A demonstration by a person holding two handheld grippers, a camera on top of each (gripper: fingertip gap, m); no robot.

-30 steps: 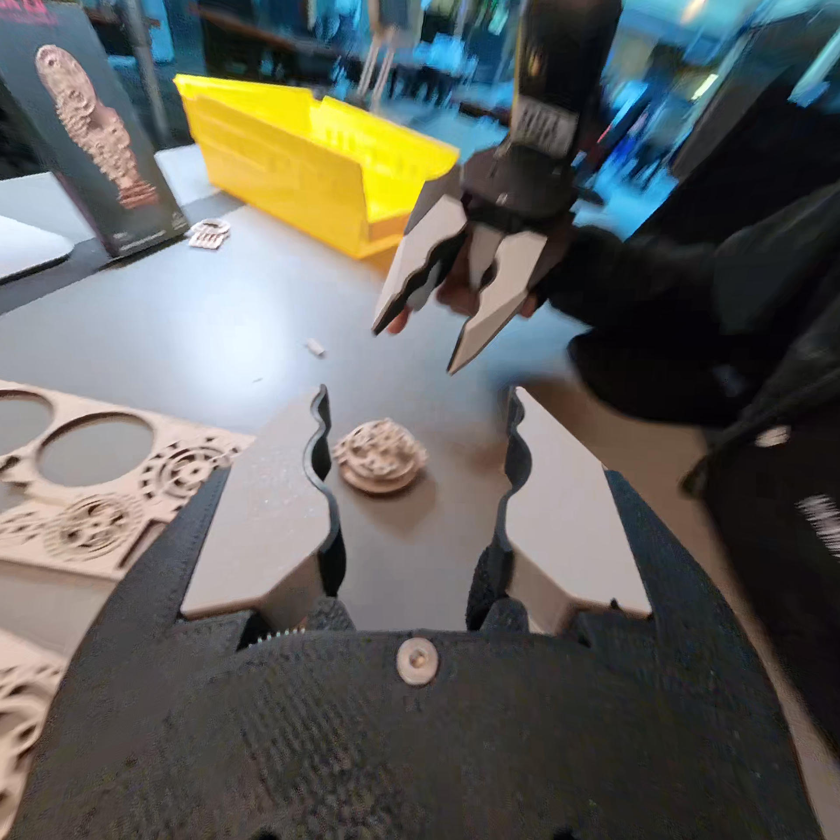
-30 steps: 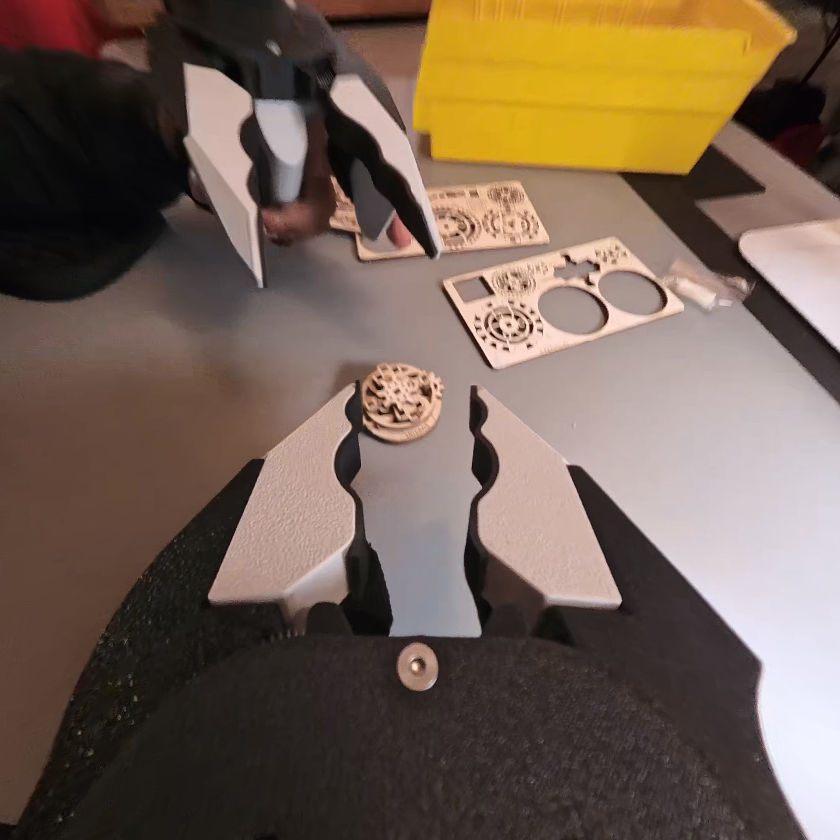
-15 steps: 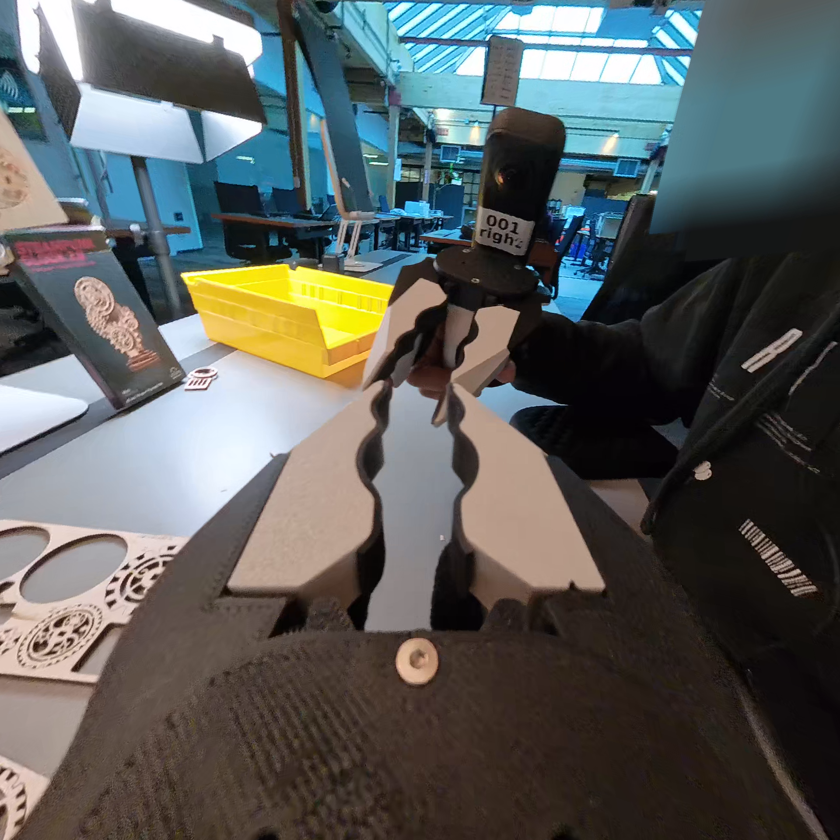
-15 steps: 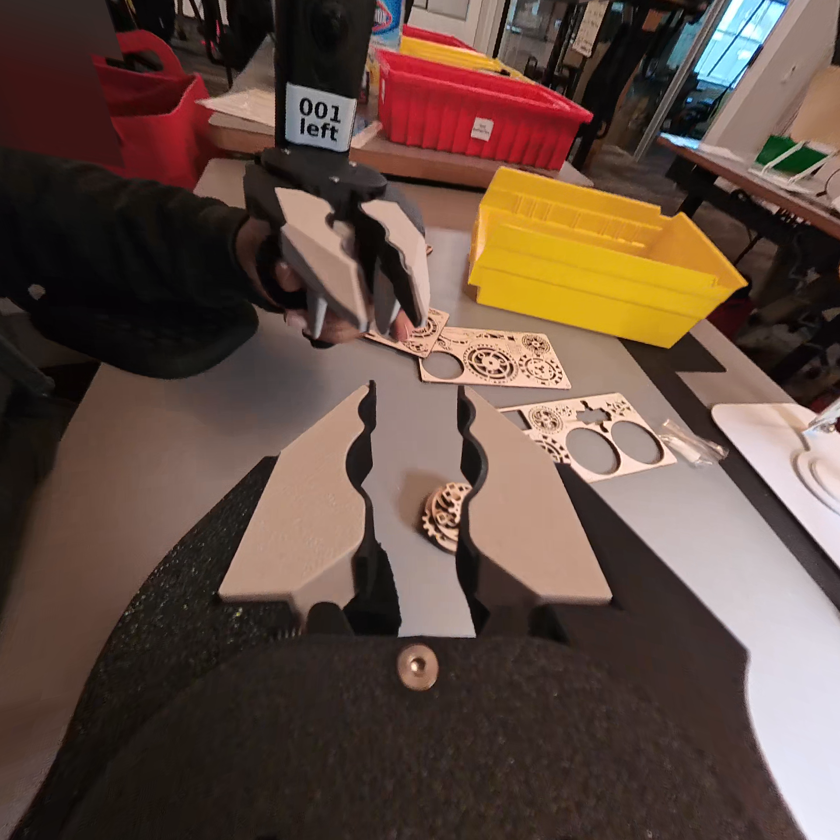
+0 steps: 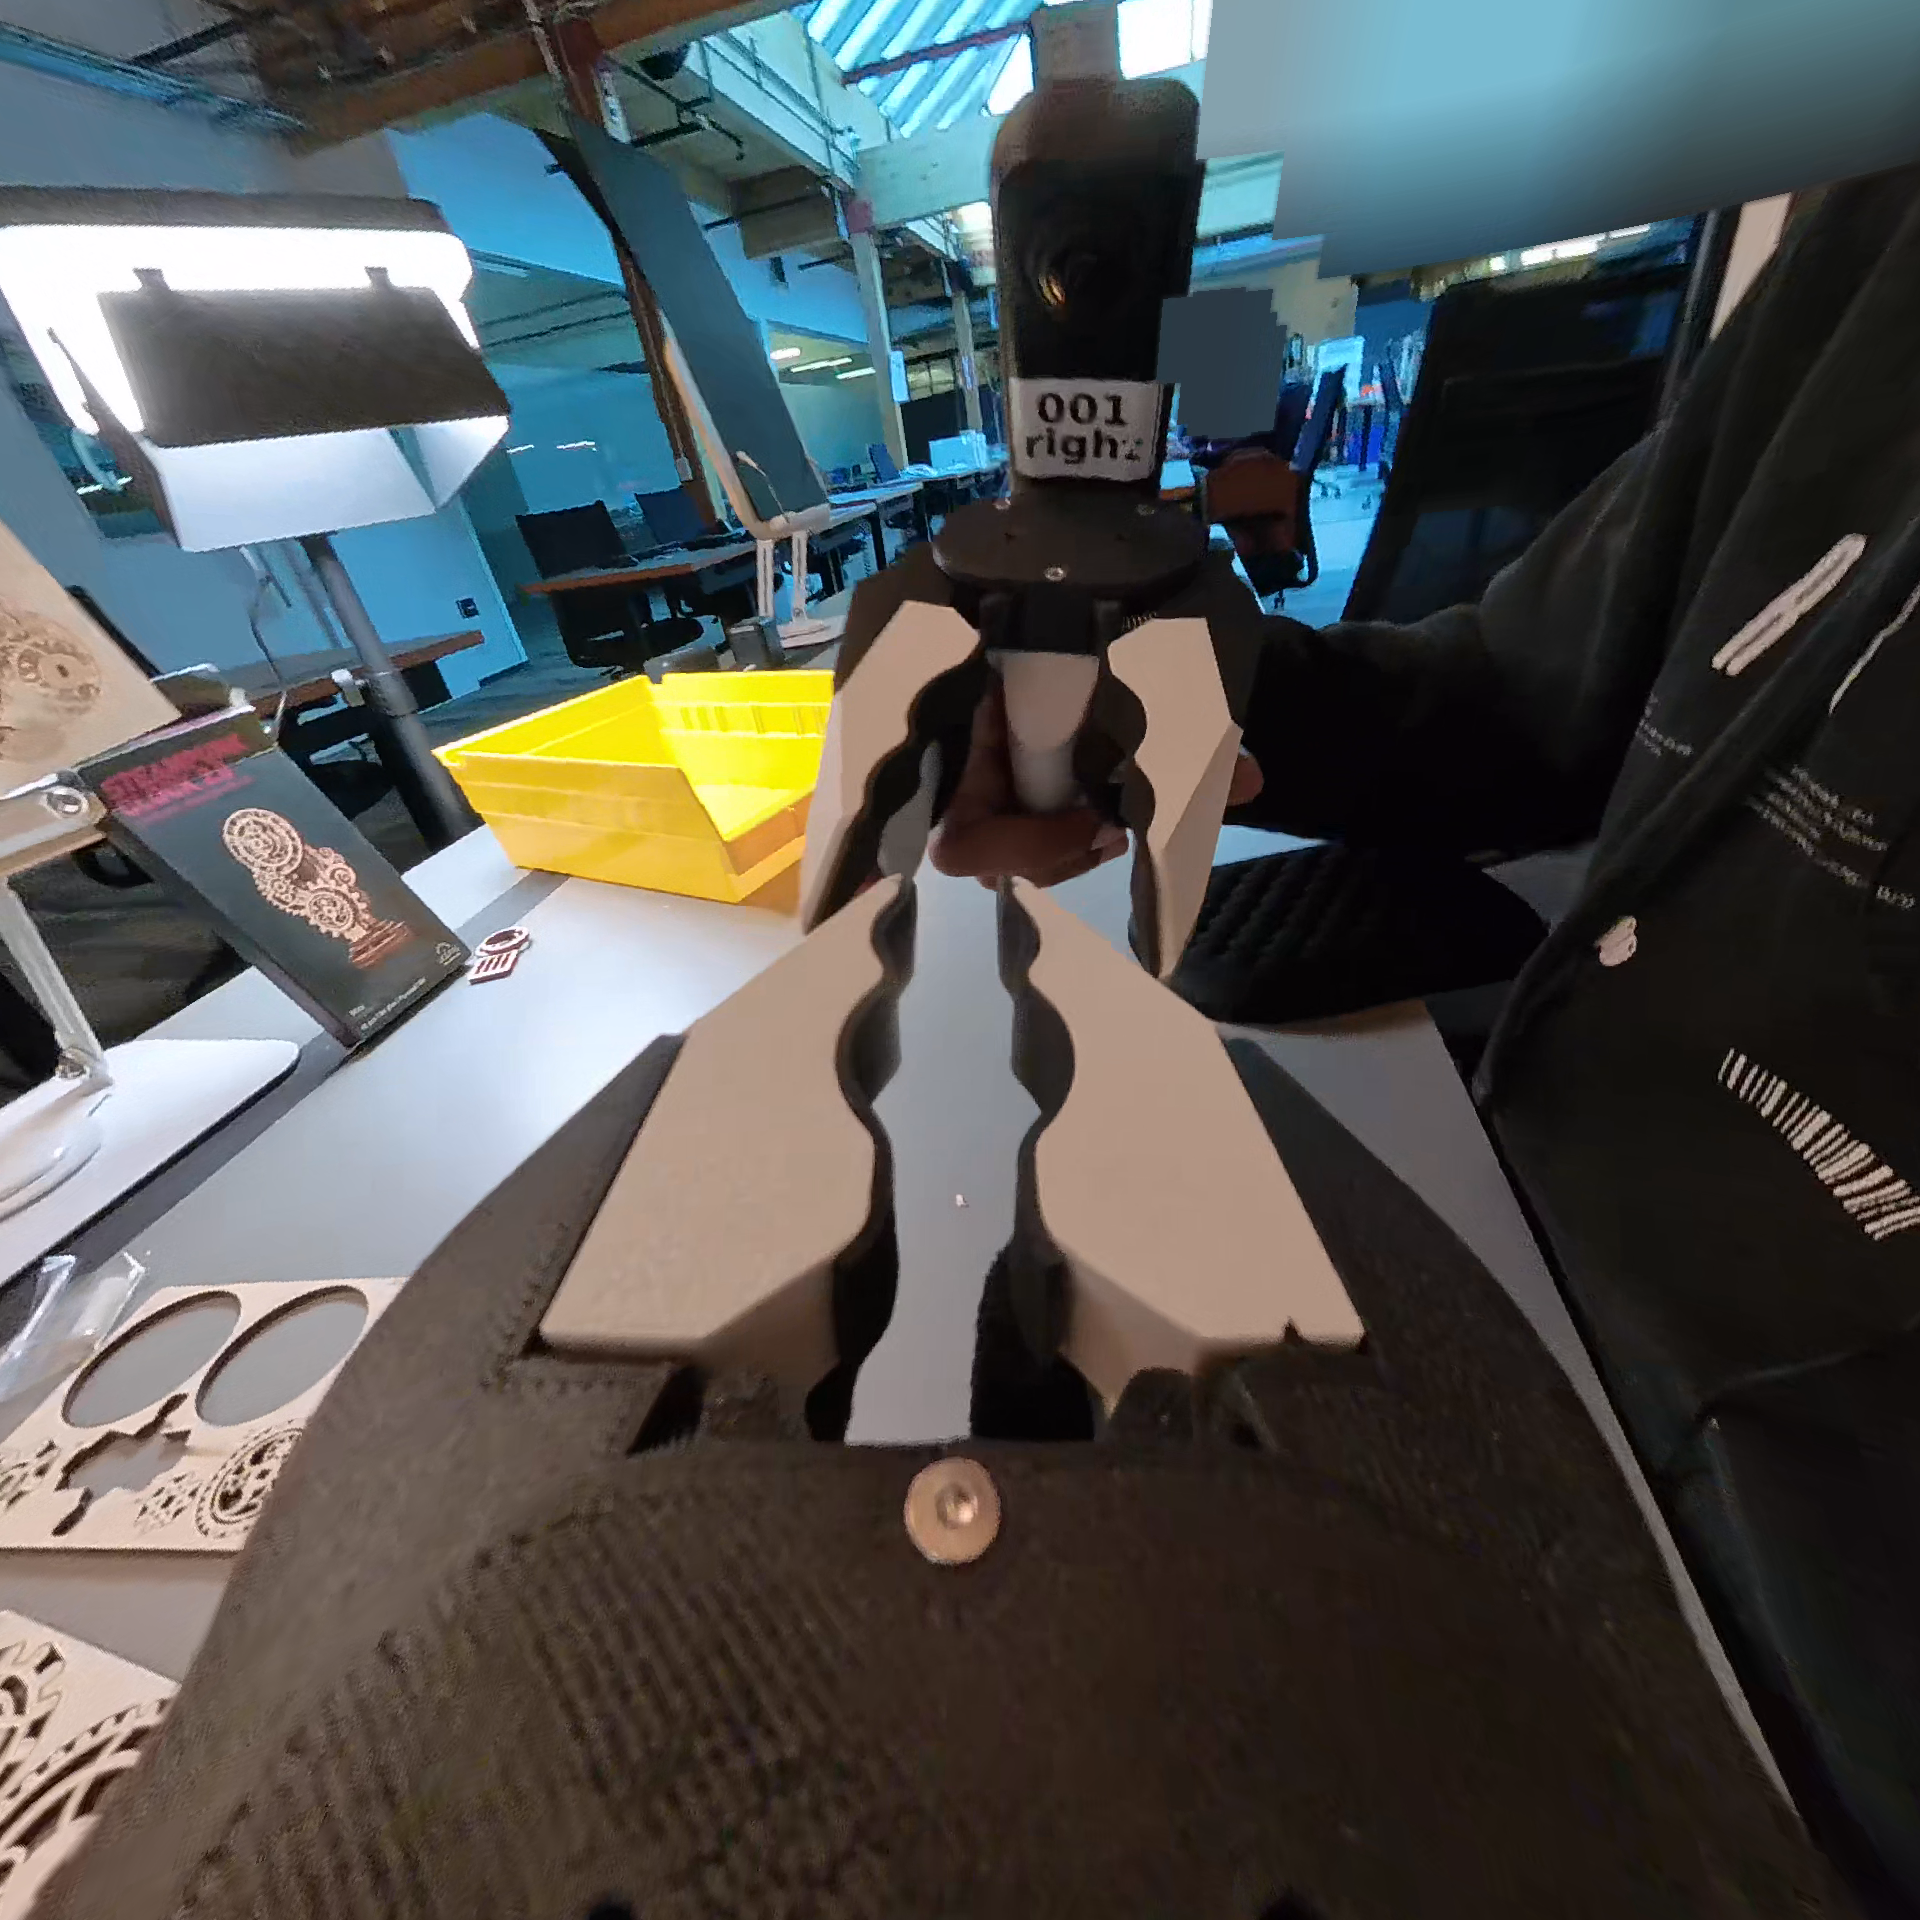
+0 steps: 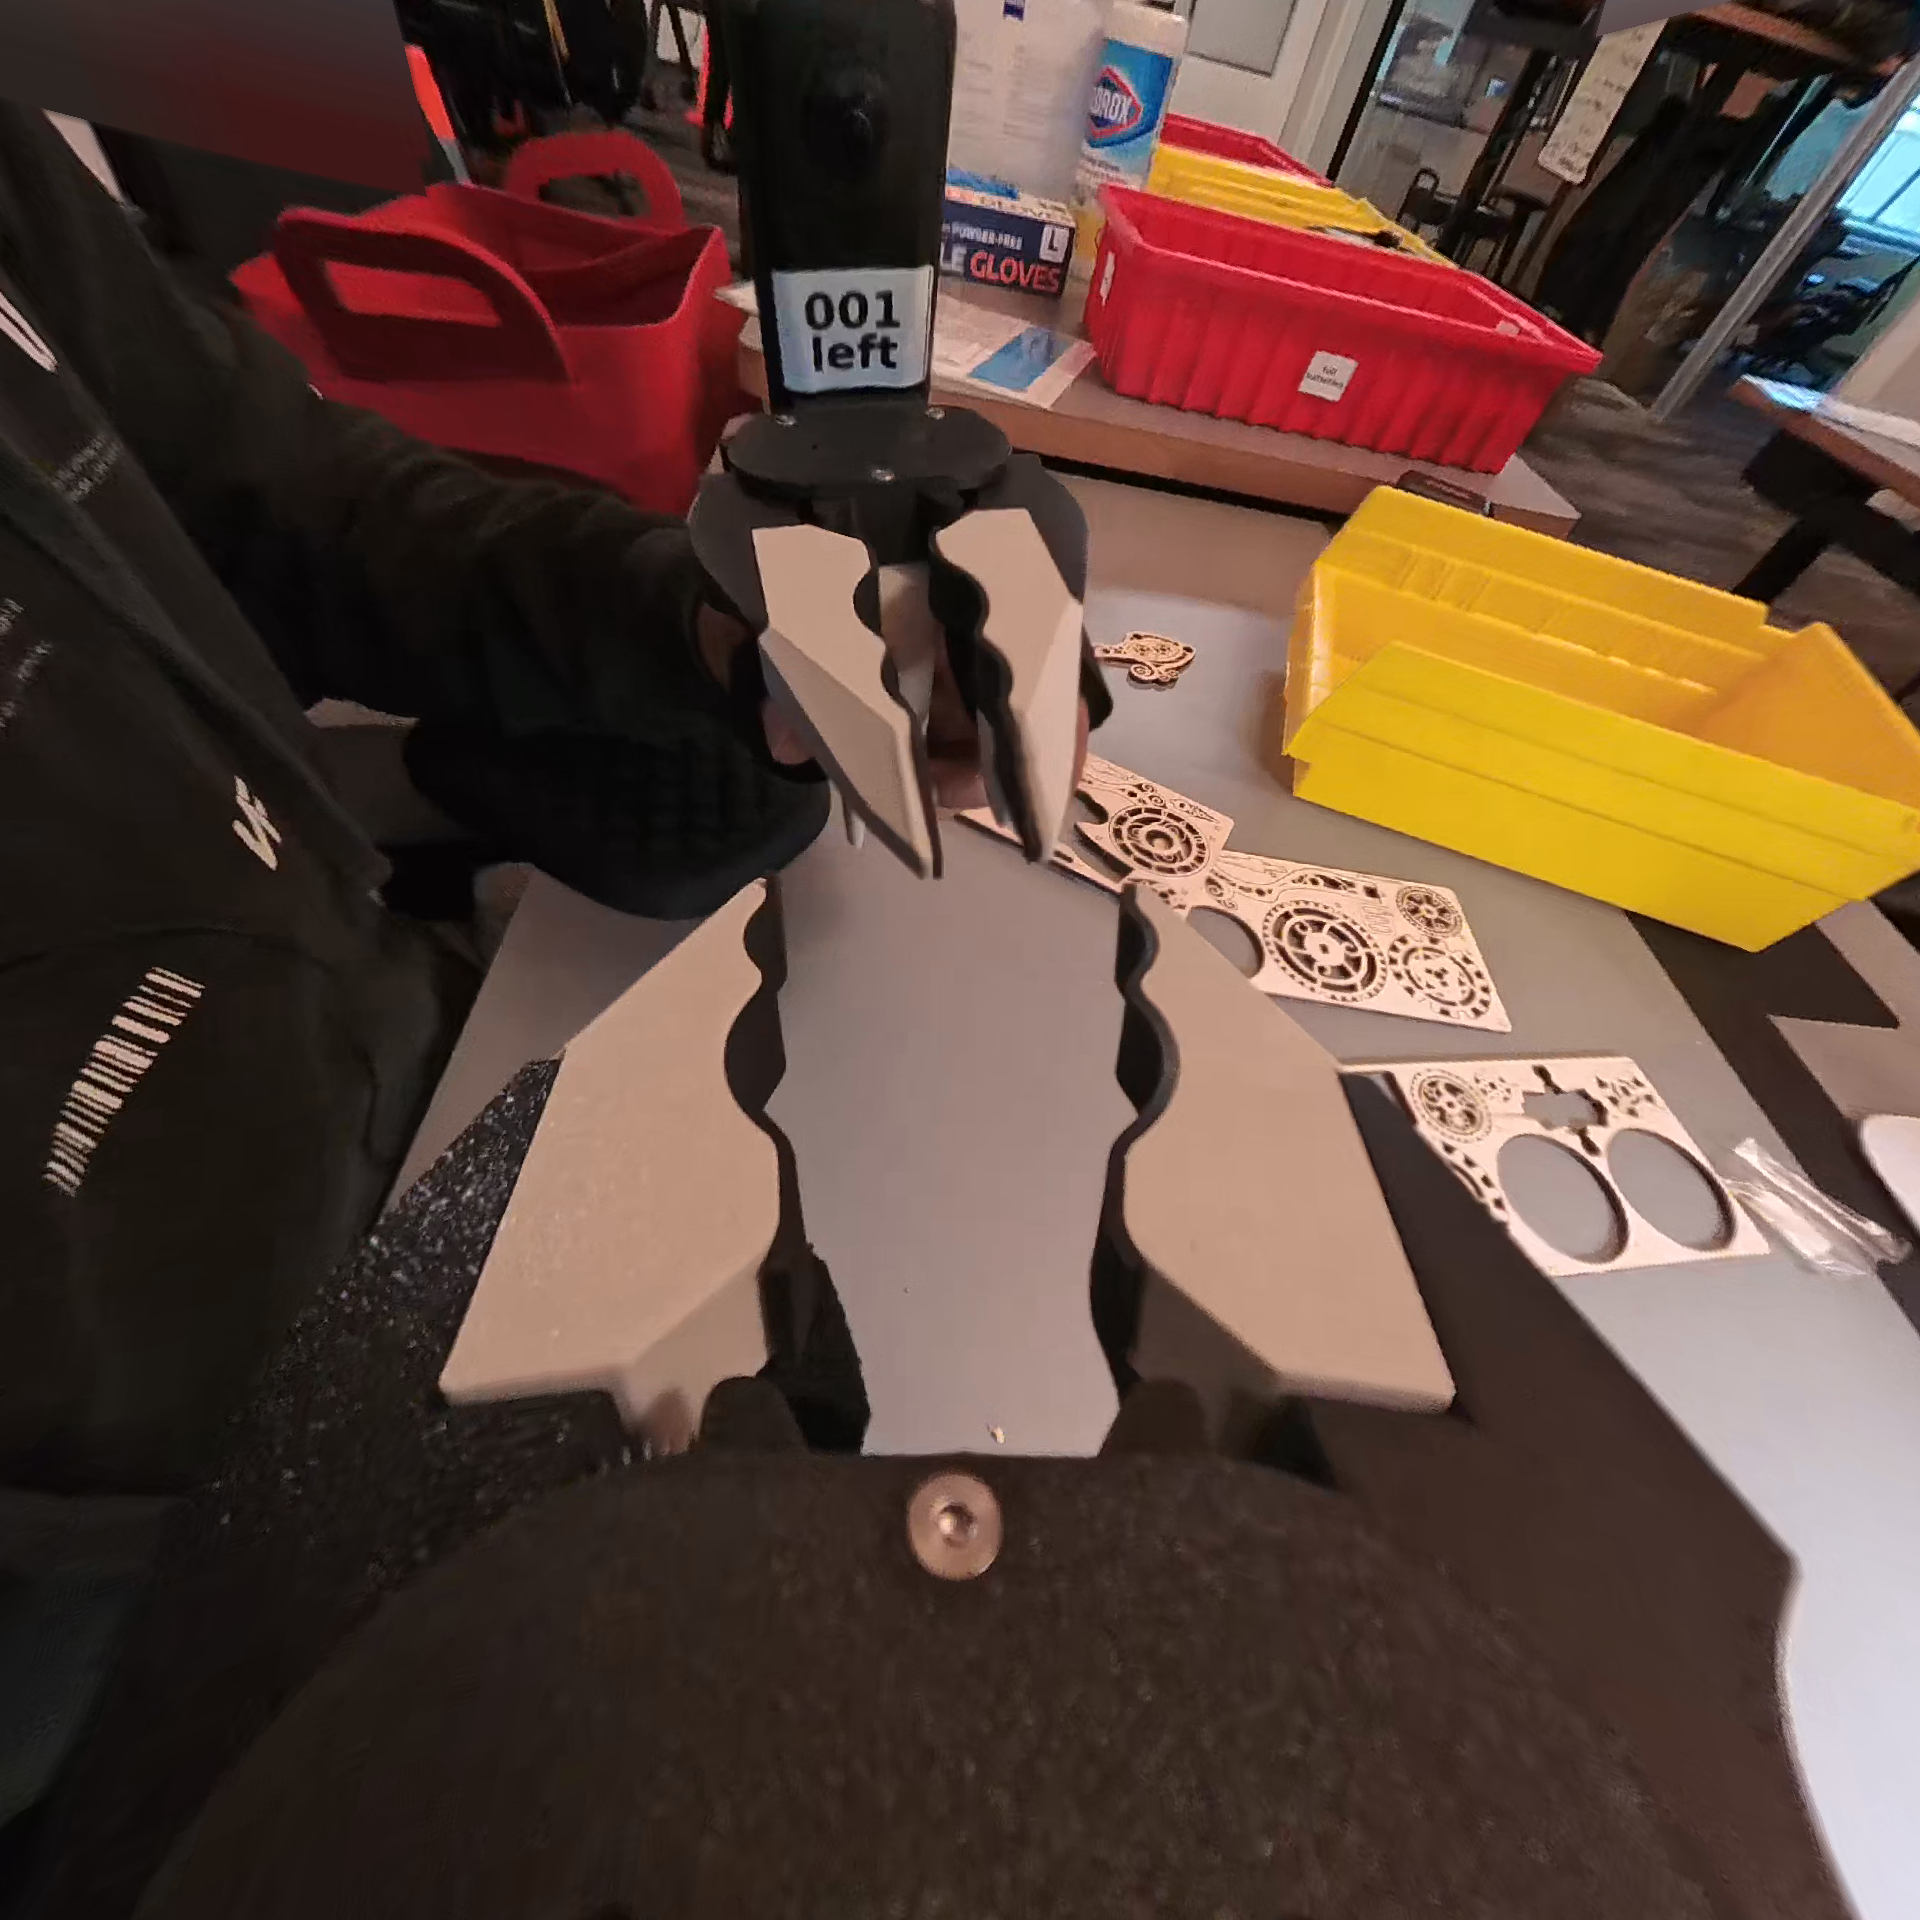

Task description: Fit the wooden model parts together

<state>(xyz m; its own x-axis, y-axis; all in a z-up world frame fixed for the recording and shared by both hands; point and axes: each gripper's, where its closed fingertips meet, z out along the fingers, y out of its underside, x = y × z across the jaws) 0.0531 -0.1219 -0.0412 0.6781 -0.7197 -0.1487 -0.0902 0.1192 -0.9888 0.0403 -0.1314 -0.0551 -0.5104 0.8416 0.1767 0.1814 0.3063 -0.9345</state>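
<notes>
Both grippers, left gripper and right gripper, hold nothing

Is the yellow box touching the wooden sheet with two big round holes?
Apart. The right wrist view shows a strip of bare grey table between the yellow box and the wooden sheet.

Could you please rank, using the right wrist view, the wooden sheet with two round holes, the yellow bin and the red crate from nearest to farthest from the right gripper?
From the right gripper, jaws open:
1. Wooden sheet with two round holes, just right of it on the table.
2. Yellow bin, farther back on the right.
3. Red crate, behind on another table.
</notes>
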